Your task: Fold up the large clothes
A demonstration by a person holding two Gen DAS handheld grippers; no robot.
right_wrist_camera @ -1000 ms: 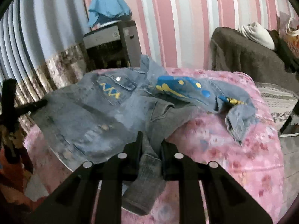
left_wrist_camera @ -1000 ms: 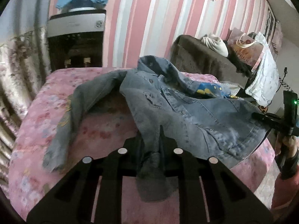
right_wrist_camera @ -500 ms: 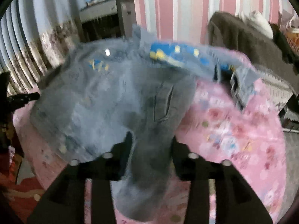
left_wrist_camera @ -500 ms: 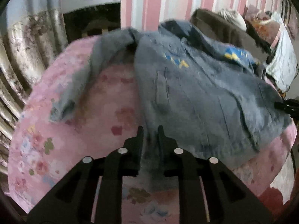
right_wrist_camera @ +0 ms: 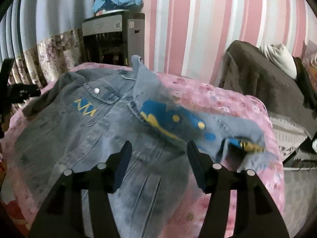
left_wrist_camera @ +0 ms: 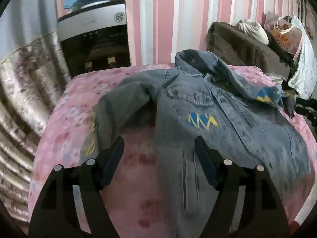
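A blue denim jacket (left_wrist_camera: 227, 130) with yellow-and-blue patches lies front up on the pink floral bed cover (left_wrist_camera: 75, 123); it also shows in the right wrist view (right_wrist_camera: 79, 134). Its left sleeve (left_wrist_camera: 111, 107) bends down the bed. Its other sleeve (right_wrist_camera: 237, 136) lies crumpled at the right. My left gripper (left_wrist_camera: 159, 144) is open and empty, just above the jacket's lower left hem. My right gripper (right_wrist_camera: 159, 148) is open and empty, above the lower right front panel.
A water dispenser (left_wrist_camera: 95, 39) with a blue cloth on top stands against the striped wall behind the bed. A brown sofa (right_wrist_camera: 263, 75) with bags and clothes is at the right. A floral curtain (left_wrist_camera: 21, 91) hangs at the left.
Both grippers were shut on the jacket's hem and pulled it flat; now both have opened, let go and lifted back a little. The jacket lies spread on the bed.
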